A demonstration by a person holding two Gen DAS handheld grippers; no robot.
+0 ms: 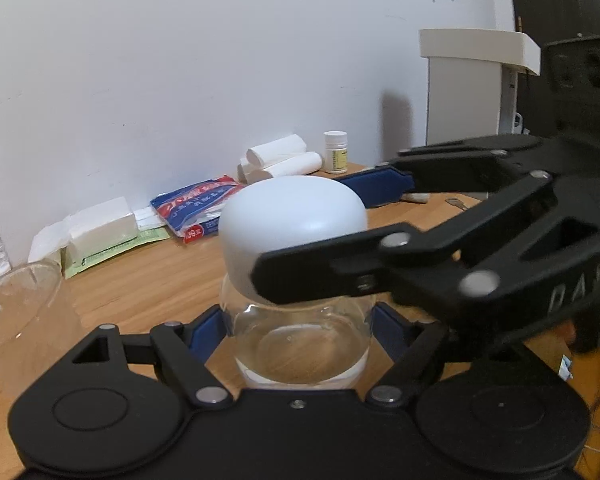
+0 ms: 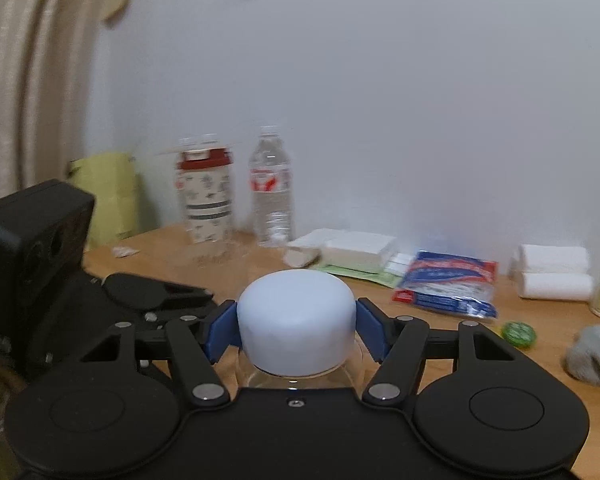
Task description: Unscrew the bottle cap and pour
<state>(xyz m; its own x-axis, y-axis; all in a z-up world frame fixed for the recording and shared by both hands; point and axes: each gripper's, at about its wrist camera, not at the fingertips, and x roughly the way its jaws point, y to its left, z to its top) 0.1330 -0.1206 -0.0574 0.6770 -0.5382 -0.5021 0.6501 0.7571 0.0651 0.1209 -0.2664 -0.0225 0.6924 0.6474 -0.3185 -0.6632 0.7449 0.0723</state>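
A clear round glass bottle [image 1: 300,344] with a domed white cap [image 1: 292,224] stands on the wooden table. My left gripper [image 1: 298,328] is shut on the bottle's glass body, its blue pads pressed on both sides. My right gripper [image 2: 296,326] is shut on the white cap [image 2: 296,320], blue pads on its left and right; in the left wrist view it reaches in from the right [image 1: 324,236], one finger in front of the cap and one behind. An empty clear glass [image 1: 16,312] stands at the left.
Along the wall lie white boxes [image 1: 100,226], a red and blue packet [image 1: 198,208], paper rolls [image 1: 280,158] and a small pill bottle [image 1: 335,152]. Two water bottles [image 2: 270,188] and a yellow bag [image 2: 108,196] stand further left. A green lid [image 2: 519,334] and grey cloth [image 2: 596,354] lie right.
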